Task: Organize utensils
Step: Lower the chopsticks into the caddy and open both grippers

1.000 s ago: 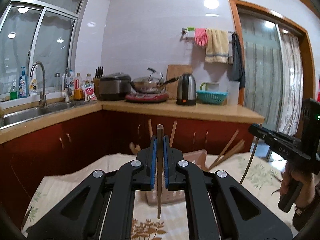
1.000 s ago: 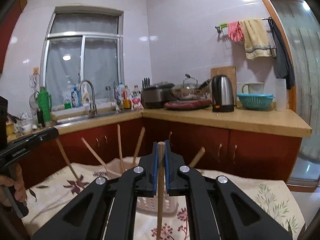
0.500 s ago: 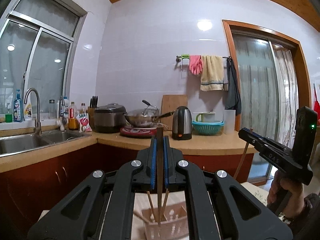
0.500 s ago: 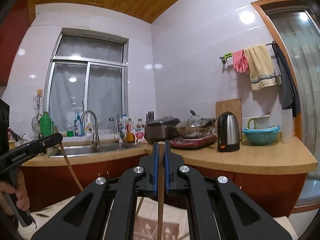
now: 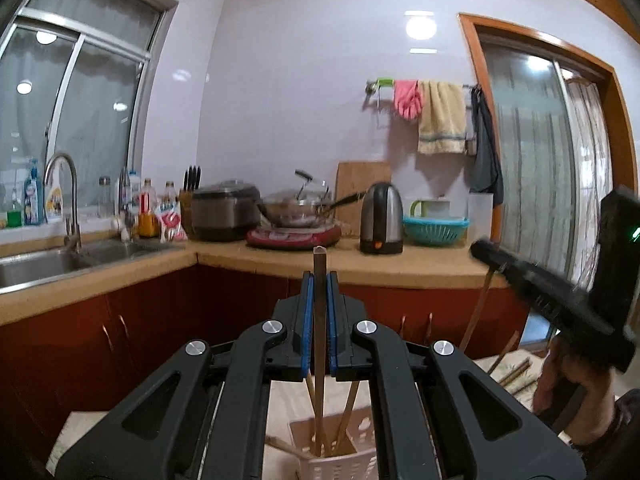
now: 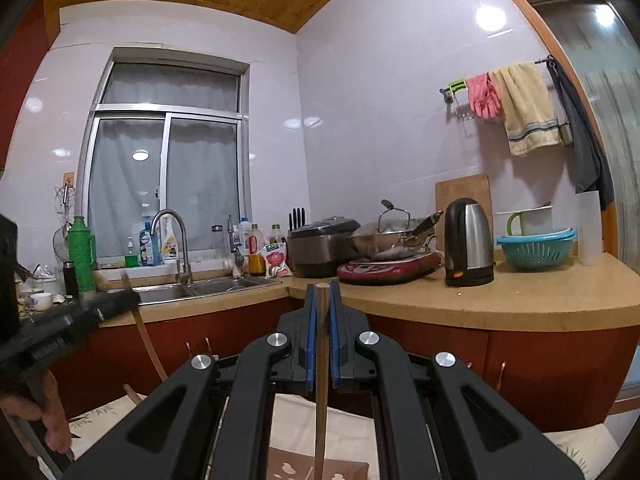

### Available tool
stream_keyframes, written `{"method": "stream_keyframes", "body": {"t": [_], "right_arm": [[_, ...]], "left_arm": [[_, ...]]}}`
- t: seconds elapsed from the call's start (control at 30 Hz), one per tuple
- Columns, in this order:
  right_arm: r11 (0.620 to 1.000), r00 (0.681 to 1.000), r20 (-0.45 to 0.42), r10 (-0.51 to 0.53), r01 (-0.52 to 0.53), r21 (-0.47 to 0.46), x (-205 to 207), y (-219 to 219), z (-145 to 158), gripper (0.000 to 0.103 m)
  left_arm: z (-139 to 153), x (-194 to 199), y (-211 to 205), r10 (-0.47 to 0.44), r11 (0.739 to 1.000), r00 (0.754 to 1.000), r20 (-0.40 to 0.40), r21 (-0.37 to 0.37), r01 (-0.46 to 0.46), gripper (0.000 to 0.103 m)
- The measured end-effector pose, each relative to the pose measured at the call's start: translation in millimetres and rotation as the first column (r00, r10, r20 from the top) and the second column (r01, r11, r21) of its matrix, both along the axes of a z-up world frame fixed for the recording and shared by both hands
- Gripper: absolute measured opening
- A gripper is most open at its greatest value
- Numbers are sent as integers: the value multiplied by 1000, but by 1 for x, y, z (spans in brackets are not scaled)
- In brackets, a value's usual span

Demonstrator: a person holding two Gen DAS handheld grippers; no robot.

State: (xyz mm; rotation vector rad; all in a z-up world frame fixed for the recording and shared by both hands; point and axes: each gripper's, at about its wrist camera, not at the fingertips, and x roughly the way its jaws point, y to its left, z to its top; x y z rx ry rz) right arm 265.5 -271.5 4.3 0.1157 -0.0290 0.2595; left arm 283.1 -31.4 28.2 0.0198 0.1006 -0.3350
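Note:
My left gripper (image 5: 319, 280) is shut on a dark wooden chopstick (image 5: 319, 360) held upright, its lower end inside the white slotted utensil holder (image 5: 340, 464), which holds several chopsticks. My right gripper (image 6: 321, 292) is shut on a light wooden chopstick (image 6: 320, 400) held upright above the holder's rim (image 6: 320, 470). The right gripper also shows at the right of the left wrist view (image 5: 486, 252), with its chopstick hanging down. The left gripper shows at the left of the right wrist view (image 6: 128, 300).
The holder stands on a floral tablecloth (image 5: 516, 364) with loose chopsticks (image 5: 508, 356) at the right. Behind is a kitchen counter (image 6: 520, 300) with a kettle (image 6: 468, 240), wok, rice cooker, sink (image 6: 192, 292) and red cabinets.
Both grippers rose and tilted up from the table, then lowered slightly. The left chopstick's lower end now sits in the holder. Both stay shut on their chopsticks.

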Motion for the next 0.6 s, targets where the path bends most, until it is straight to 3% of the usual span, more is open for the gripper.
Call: {"method": "stream_keyframes", "body": {"t": [0.17,0.43,0.53,0.6], "right_arm": [[1000,1000,-26,-13,12,-19,1,2,-9,6],[998,998,-50,-39,37,-49,3,4,-7,7],[998,997,-64,-46,43,-54,4,4,-8,22],[997,996,-69,-52,48,-57,3,4,-9,37]], "left_arm": [[-22,12,1,7,1000,998,-57,5,-6,7],[-32,15,0,10,1000,996,-93,21,-8,7],[-34,16,1,9,1000,994,-112,16,-8,8],[-36,16,1,11,1000,992,-124,17,-9,18]]}}
